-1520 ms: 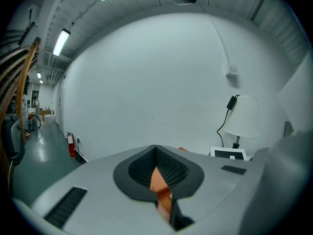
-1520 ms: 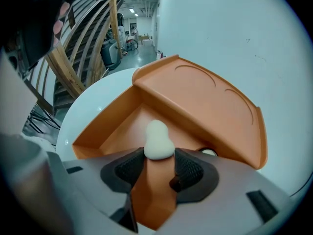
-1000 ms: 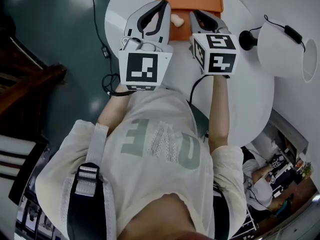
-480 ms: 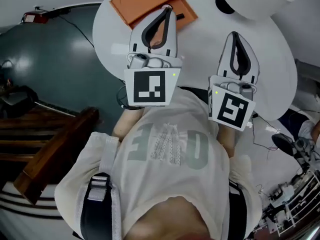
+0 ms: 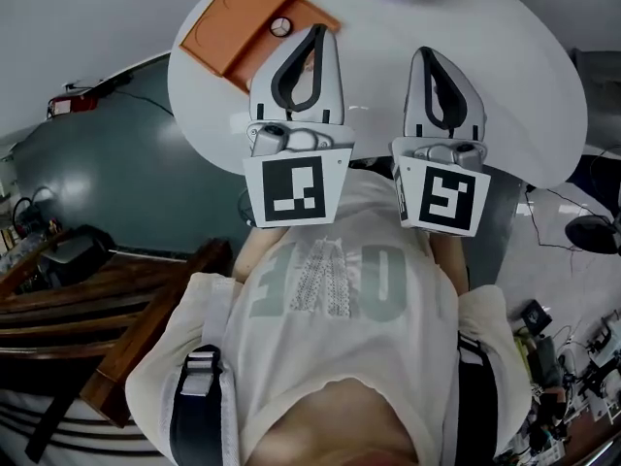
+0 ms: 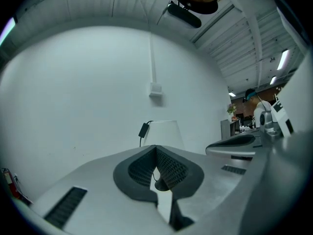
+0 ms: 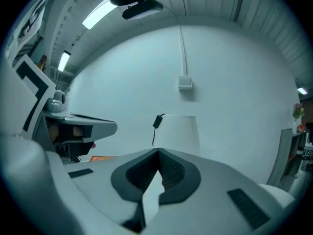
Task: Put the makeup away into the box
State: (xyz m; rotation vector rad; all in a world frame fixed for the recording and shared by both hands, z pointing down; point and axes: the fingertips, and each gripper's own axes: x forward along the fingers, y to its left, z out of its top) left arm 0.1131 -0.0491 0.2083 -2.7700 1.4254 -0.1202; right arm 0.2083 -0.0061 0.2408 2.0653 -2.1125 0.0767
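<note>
Above the white table (image 5: 505, 76): left gripper (image 5: 317, 30) and right gripper (image 5: 425, 53) closed, empty; a careless descent may knock the orange box (image 5: 228, 27).

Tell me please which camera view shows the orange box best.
The head view: the orange box lies almost whole on the white table. The right gripper view shows only a thin orange sliver of it; the left gripper view shows none of it.
</note>
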